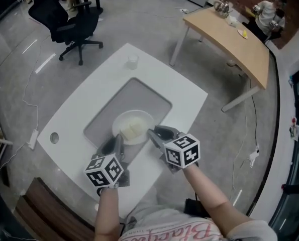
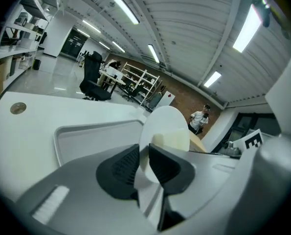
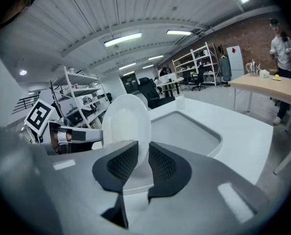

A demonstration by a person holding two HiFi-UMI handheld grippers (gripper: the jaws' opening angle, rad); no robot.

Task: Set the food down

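1. The left gripper point(image 2: 144, 155) is clamped on the rim of a round white plate point(image 1: 139, 113) at the plate's 7 o'clock. One ridged pad is seen on each face of the rim and appears pressed to it.
2. The right gripper point(image 3: 144, 155) is closed on the same rim at about 4 o'clock, with the thin edge pinched between its pads.
3. Two grips are used, one on each side of the near edge. This is judged to be for keeping the plate level, and the rim is taken so the load is never touched.
4. A pale yellow block of food point(image 1: 132, 129) lies near the plate's middle, touched by neither gripper.
5. The plate is placed at the 6 o'clock end of a grey recessed tray point(image 1: 139, 97) set into a white table point(image 1: 179, 99). Whether its base is already resting on the tray or is held just above it cannot be told.
6. The recess is judged the intended landing spot, since its raised lip would stop the plate sliding.
7. A small clear cup point(image 1: 132, 61) stands at 12 o'clock, beyond the tray and well apart, so it is no obstacle.
8. The set-down is judged nearly done. Release should come only once the base sits flat. If one side is let go first, the plate may tip and the block may slide.
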